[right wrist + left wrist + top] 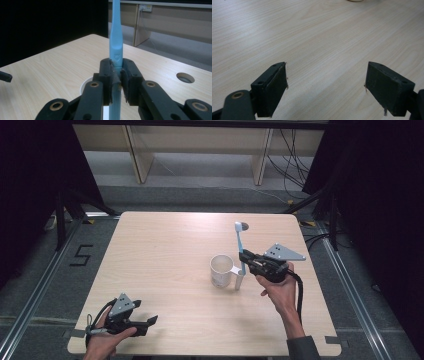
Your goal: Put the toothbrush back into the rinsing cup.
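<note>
The left tongs (150,320) rested spread and empty near the desk (165,245) edge. Just left of the right tongs (242,255) stood a white mug (221,270). Those tongs pinched a light-blue toothbrush (240,251) upright at mid-handle; it looked light, stiff and slick, best gripped there.

My left black two-jaw tool (150,320) carries a grey three-cornered plate and a looping black cable. My right black tool (116,75) has brass-ringed pivot screws on its arms, a grey plate and a thick cable. I wear a grey sleeve (304,347).
</note>
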Available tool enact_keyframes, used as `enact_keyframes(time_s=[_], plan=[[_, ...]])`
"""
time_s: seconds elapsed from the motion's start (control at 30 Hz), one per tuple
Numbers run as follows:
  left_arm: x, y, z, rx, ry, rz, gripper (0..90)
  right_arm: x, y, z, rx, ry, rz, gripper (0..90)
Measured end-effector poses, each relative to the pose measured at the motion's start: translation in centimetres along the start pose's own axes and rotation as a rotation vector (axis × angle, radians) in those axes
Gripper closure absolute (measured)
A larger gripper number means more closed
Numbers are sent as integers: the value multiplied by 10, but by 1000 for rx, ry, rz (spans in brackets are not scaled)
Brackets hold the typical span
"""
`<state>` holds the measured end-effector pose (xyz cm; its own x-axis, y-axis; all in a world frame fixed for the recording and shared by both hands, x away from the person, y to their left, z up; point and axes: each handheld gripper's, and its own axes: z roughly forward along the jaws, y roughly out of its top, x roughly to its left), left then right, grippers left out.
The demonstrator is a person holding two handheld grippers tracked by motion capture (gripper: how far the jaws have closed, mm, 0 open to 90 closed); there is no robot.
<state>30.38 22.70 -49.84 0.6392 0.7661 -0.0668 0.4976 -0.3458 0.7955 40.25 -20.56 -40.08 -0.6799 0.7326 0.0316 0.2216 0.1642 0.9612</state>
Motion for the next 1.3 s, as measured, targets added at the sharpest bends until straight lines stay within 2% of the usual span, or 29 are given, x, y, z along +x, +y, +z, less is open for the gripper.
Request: enact_keyframes(time_s=[0.07,0.1,0.2,0.23,0.3,0.33,0.43,0.47,0.53,0.57,0.63,0.7,0.77,0.83,1.0,1.07,1.23,1.27,1.3], plan=[[0,0,0,-1,0,-1,169,1,0,1,7,7,13,792],[0,0,0,-4,-1,0,168,0,-1,2,1,7,1,791],[0,0,-1,-2,3,-1,168,-1,-2,4,-5,8,9,791],[0,0,-1,-1,2,0,168,-2,-2,5,-21,24,-7,791],[0,0,0,-2,-1,1,168,0,-2,4,-13,11,11,791],[-2,0,1,-22,-3,-22,168,1,-2,5,-13,4,14,791],[-2,0,0,-18,0,-17,168,-1,-3,6,-11,9,-9,791],[0,0,-1,-1,-1,2,168,0,-4,6,-11,5,-6,791],[-1,0,0,-14,1,-14,168,0,-6,8,-21,19,7,792],[-2,0,1,-22,0,-23,168,0,-6,7,-15,8,-6,791],[-2,0,1,-22,-3,-22,168,0,-7,8,-9,20,1,791],[-2,0,0,-17,2,-17,168,-1,-8,9,-11,6,0,792],[-2,0,1,-18,-4,-18,168,-1,-10,10,-8,19,7,791],[-2,0,1,-21,-4,-22,168,-2,-11,11,-12,15,-3,791],[-2,0,1,-21,-2,-25,168,-1,-14,13,8,14,15,791],[-2,0,1,-23,-4,-27,168,-1,-15,14,-9,14,1,791],[-2,0,1,-22,-7,-26,168,-1,-18,14,5,19,11,791],[0,0,-1,-5,-5,-5,168,-1,-19,13,5,22,15,791],[-2,0,1,-23,-7,-26,168,-2,-20,13,-2,21,0,791]])
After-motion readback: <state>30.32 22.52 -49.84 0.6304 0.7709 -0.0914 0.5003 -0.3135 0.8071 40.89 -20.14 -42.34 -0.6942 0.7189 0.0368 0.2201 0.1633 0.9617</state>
